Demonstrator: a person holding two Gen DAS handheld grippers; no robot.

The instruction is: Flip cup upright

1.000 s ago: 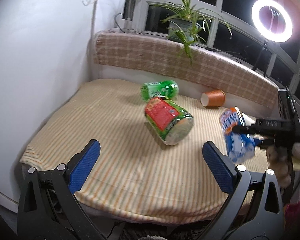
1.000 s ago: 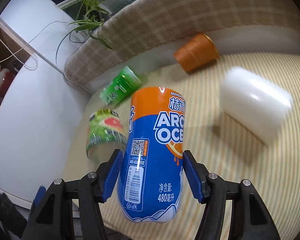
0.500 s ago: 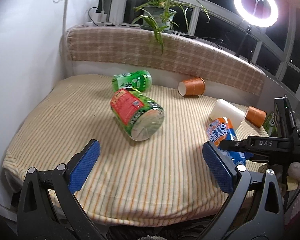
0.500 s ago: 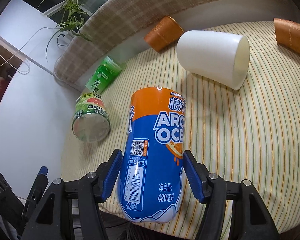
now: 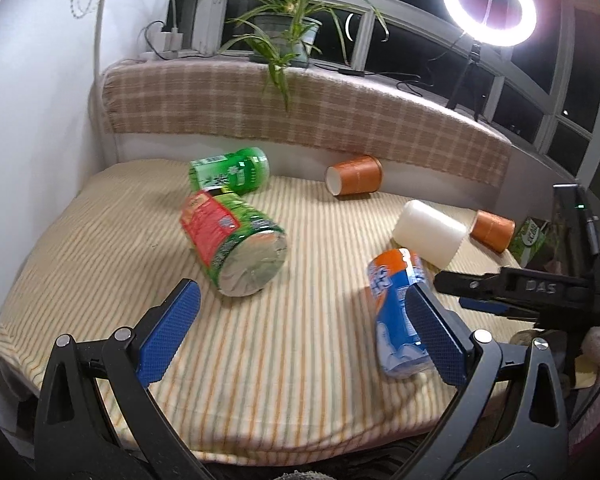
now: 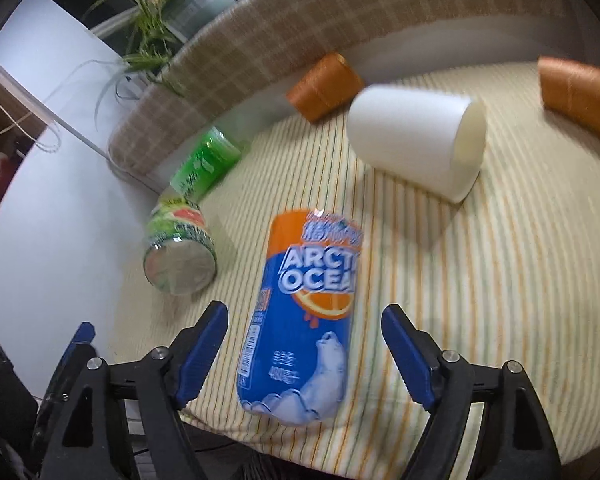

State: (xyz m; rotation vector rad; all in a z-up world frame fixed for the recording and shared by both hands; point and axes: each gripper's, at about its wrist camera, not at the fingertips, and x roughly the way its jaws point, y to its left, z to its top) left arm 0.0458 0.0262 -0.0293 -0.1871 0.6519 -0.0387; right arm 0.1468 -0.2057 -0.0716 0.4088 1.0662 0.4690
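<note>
A blue and orange Arctic Ocean cup stands upright on the striped mat near its front edge, between the spread fingers of my right gripper, which is open and not touching it. The cup also shows in the left wrist view, partly behind my left gripper's right finger. My left gripper is open and empty above the mat's front. A white cup lies on its side behind the blue cup.
A green and red cup and a green cup lie on their sides at the left. Two orange paper cups lie near the checked backrest. A white wall stands at the left.
My right gripper has opened and let go of the blue and orange cup, which now stands on the mat. My left gripper has swung to look further right.
</note>
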